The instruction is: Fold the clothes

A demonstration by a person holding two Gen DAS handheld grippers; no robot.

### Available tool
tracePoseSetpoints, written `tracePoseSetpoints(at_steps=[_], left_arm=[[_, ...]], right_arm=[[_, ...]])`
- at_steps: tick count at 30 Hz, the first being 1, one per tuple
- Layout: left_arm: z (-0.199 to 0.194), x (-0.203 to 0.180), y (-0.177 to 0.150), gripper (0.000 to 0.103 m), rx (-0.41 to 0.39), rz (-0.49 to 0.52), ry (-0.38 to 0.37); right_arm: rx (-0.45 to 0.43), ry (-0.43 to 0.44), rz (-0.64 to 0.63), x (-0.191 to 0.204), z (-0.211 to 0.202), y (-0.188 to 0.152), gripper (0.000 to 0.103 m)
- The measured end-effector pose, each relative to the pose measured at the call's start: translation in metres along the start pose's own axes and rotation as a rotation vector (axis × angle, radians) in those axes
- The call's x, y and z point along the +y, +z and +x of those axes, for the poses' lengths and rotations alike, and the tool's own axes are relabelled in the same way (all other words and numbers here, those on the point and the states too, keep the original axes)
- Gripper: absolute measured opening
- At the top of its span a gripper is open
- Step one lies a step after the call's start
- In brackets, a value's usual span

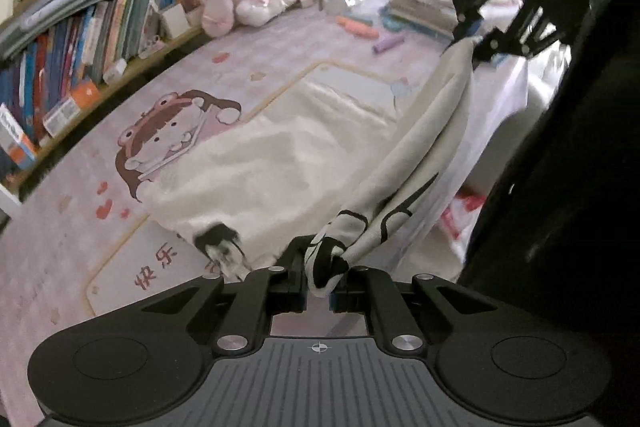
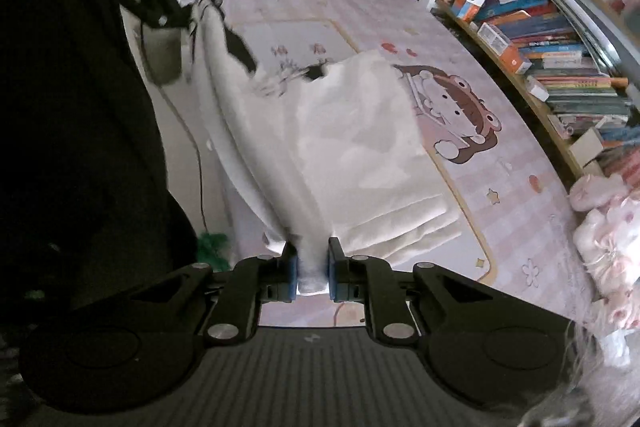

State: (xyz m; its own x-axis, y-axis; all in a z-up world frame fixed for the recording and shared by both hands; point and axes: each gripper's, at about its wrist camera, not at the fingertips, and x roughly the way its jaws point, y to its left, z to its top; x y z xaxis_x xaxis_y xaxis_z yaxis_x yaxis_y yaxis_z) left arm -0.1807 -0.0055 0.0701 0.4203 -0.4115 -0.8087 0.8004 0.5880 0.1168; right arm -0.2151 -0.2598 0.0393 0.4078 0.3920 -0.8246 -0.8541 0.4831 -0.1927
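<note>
Pinching opposite ends of the white garment (image 1: pixel 280 163), left claw (image 1: pixel 320 267) and right claw (image 2: pixel 312 267) hold its edge lifted above the pink mat (image 2: pixel 400 19).

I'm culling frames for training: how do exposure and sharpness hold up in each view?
Left wrist view: window glare blows out the top centre, the bookshelf curves with fisheye, the white garment reads clearly. Right wrist view: the left third is nearly black, the garment looks soft and washed out.
</note>
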Motion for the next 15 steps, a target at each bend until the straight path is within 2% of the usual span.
tracePoseSetpoints(at_steps=[6,8,11,15], left_arm=[[-0.009,0.061,0.037,0.008,-0.080,-0.193,0.025],[-0.001,0.077,0.048,0.008,-0.091,-0.213,0.022],[0.022,0.100,0.060,0.009,-0.072,-0.203,0.025],[0.064,0.134,0.063,0.009,-0.010,-0.270,-0.011]], right_arm=[[-0.071,-0.085,0.078,-0.053,-0.004,0.031,0.013],[-0.096,-0.117,0.103,-0.072,-0.004,0.041,0.013],[-0.063,-0.123,0.139,-0.100,0.024,0.044,0.013],[0.003,-0.078,0.239,-0.133,0.073,0.038,0.013]])
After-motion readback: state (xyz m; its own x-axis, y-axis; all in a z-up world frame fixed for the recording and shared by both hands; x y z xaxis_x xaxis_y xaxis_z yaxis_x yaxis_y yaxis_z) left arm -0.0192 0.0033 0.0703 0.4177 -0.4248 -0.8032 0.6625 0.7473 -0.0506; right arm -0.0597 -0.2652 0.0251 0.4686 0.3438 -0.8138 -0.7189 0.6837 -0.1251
